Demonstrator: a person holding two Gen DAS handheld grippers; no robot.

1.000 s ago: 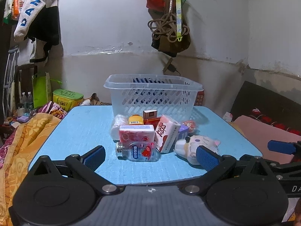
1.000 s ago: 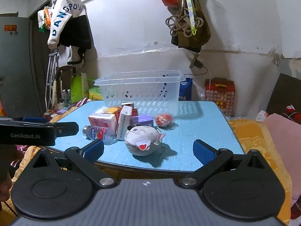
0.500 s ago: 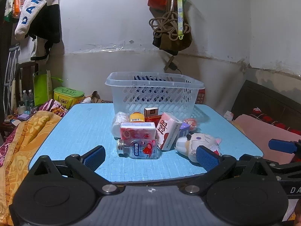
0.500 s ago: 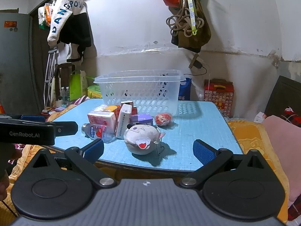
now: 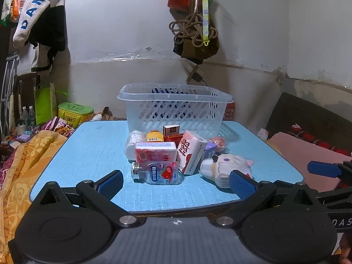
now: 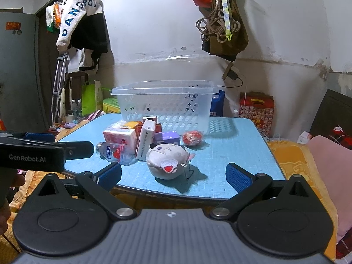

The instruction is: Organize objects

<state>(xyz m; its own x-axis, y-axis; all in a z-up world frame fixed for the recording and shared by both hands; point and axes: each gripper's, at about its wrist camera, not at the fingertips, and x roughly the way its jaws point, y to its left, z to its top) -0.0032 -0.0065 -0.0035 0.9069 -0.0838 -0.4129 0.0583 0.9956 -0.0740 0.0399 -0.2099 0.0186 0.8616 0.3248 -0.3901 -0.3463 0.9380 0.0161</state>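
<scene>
A clear plastic basket [image 5: 176, 110] stands at the back of a blue table [image 5: 94, 149]. In front of it lies a cluster: a clear bottle with a strawberry label [image 5: 157, 173], a pink tissue pack [image 5: 155, 154], a white and red box [image 5: 190, 151], a yellow jar [image 5: 154, 136] and a white plush cat [image 5: 224, 168]. The basket [image 6: 164, 107], the plush [image 6: 168, 161] and a red ball [image 6: 192, 138] also show in the right wrist view. My left gripper [image 5: 177, 184] is open and empty at the table's front edge. My right gripper [image 6: 173, 176] is open and empty, in front of the plush.
An orange blanket [image 5: 19, 176] lies left of the table and a pink cushion [image 6: 330, 176] lies right of it. Bags hang on the wall [image 5: 193, 33] behind the basket. A red box [image 6: 256, 107] stands on the floor at the back right.
Both grippers have shifted slightly relative to the table; the objects sit a little lower in view. Nothing on the table has moved and both grippers stay open.
</scene>
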